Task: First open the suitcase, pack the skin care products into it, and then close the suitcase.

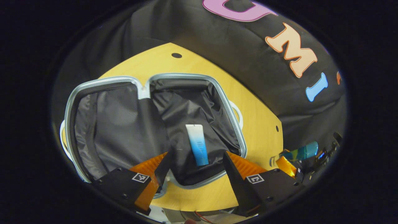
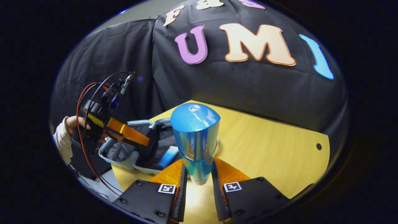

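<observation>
The suitcase (image 1: 102, 84) lies open on the yellow table, both halves lined in dark fabric. A white-and-blue tube (image 1: 197, 143) rests in its right half. My left gripper (image 1: 196, 165) hangs open above that tube with nothing between its fingers. In the right gripper view my right gripper (image 2: 199, 175) is shut on a shiny blue bottle (image 2: 196, 137), held upright above the table. That bottle (image 1: 300, 153) and the right gripper appear at the right edge of the left gripper view. The left gripper (image 2: 124, 133) and a hand holding it hover over the suitcase (image 2: 133, 155).
The yellow table (image 2: 264, 146) stretches to the right of the suitcase, with small holes near its edges. The black cloth wall stands close behind the table. Red and black cables (image 2: 84, 124) trail from the left gripper.
</observation>
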`<state>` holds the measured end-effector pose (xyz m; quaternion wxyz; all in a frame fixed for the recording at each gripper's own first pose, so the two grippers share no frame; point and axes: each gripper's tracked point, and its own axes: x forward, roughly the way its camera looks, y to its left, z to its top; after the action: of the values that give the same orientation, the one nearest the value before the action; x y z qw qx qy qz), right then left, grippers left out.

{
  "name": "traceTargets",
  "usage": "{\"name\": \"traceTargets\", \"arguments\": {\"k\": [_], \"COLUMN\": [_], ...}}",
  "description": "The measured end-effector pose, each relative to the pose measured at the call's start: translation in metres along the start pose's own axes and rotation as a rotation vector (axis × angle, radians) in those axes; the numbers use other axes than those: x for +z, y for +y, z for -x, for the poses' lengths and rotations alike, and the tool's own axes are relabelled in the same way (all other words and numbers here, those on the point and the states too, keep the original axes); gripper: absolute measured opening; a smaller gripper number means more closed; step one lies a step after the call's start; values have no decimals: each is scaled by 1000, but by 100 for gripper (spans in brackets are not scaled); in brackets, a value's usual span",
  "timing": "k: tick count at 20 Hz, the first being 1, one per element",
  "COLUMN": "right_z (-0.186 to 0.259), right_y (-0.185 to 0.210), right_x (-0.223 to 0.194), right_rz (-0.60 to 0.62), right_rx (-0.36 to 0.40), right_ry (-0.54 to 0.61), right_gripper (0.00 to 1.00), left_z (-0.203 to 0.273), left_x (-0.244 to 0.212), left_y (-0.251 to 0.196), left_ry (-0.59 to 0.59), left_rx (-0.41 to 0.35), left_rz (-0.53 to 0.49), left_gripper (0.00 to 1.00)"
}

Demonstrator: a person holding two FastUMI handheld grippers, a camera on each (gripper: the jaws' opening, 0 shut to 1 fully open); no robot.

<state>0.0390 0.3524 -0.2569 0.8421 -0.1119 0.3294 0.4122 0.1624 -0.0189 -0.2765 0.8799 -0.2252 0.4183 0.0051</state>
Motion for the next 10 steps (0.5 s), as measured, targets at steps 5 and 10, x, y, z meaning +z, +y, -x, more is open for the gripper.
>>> {"name": "traceTargets", "arguments": {"k": [5,10], "right_z": [-67,-108], "right_y": [49,58], "right_x": [-30,-57], "right_rz": [0,6], "right_rx": [121,136], "right_ry": [207,386], "right_gripper": [41,39], "left_z": [54,92], "left_x": [16,15], "left_y": [52,101], "left_ry": [-76,-127], "left_rx": [37,76], "left_rz": [34,97], "left_gripper": [96,94]}}
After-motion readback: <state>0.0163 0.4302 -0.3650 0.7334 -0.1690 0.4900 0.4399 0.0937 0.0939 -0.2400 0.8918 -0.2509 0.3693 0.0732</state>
